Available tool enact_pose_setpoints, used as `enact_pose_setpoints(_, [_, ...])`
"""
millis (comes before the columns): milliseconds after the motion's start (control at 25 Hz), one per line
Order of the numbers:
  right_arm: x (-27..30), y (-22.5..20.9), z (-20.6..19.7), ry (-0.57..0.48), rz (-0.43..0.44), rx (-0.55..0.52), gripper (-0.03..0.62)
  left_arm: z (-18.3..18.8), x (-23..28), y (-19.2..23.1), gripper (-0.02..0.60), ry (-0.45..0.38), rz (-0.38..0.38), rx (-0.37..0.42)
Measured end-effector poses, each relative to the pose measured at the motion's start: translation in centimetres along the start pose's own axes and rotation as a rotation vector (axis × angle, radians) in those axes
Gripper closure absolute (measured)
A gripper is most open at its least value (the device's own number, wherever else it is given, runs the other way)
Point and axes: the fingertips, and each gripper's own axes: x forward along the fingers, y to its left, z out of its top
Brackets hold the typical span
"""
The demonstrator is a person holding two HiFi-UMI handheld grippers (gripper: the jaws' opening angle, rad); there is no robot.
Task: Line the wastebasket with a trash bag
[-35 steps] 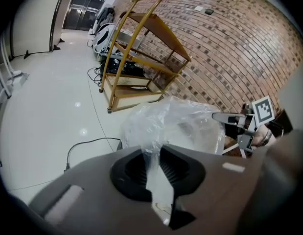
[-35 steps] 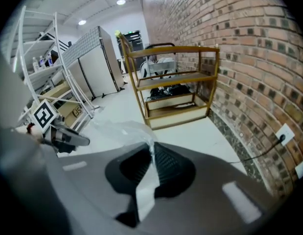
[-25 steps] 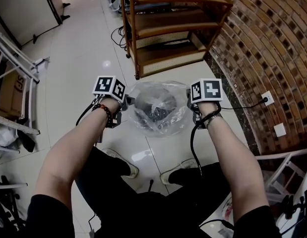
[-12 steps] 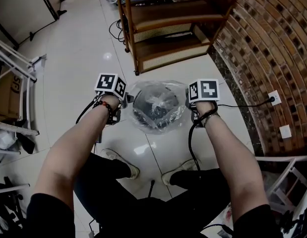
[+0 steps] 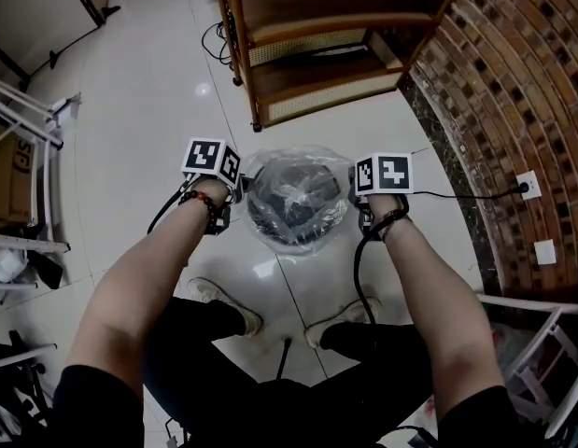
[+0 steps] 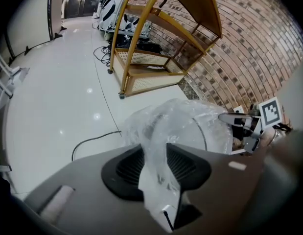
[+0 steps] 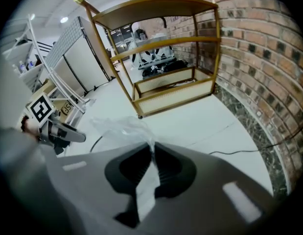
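A dark round wastebasket (image 5: 312,227) stands on the white floor between my two hands, with a clear trash bag (image 5: 296,187) draped over its mouth. My left gripper (image 5: 238,192) is at the basket's left rim. Its jaws have just been opening, and the bag's film (image 6: 156,146) now lies loosely bunched between the pads. My right gripper (image 5: 356,200) is at the right rim, shut on a pinch of the bag's edge (image 7: 150,146). The left gripper view shows the right gripper (image 6: 239,124) across the bag; the right gripper view shows the left gripper (image 7: 63,131).
A wooden rattan shelf cart (image 5: 317,54) stands just behind the basket, and a brick wall (image 5: 513,91) with a socket (image 5: 529,185) and cable runs along the right. White racks (image 5: 27,129) stand at the left. The person's shoes (image 5: 223,301) are close to the basket.
Both hands have sunk toward the floor with the bag. The film, loose and billowed before, now sits closer over the basket. The left jaws stand wider.
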Motion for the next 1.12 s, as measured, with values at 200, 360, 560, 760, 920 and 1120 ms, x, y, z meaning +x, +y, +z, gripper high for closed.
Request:
enact_pose_setpoints(200, [1.4, -0.2, -0.9, 0.020, 0.014, 0.012, 0.552, -0.1, 1.1, 0.5, 0.420, 0.008, -0.003, -0.007])
enact_pose_setpoints(360, [2.1, -0.4, -1.3, 0.024, 0.023, 0.017, 0.536, -0.3, 2.0, 0.6, 0.411, 0.015, -0.006, -0.011])
enact_pose_setpoints(560, [3.1, -0.5, -1.9, 0.038, 0.031, 0.018, 0.525, -0.5, 2.7, 0.7, 0.401, 0.031, -0.012, -0.009])
enact_pose_setpoints(760, [4.2, -0.6, -2.7, 0.056, 0.044, 0.027, 0.522, -1.0, 3.7, 0.9, 0.397, 0.050, -0.022, -0.015])
enact_pose_setpoints(920, [4.9, -0.4, -3.2, 0.065, 0.065, 0.031, 0.522, -1.4, 4.2, 1.0, 0.396, 0.064, -0.033, -0.019])
enact_pose_setpoints(1120, [5.7, 0.1, -3.6, 0.072, 0.089, 0.034, 0.522, -1.6, 5.0, 1.1, 0.394, 0.071, -0.044, -0.025])
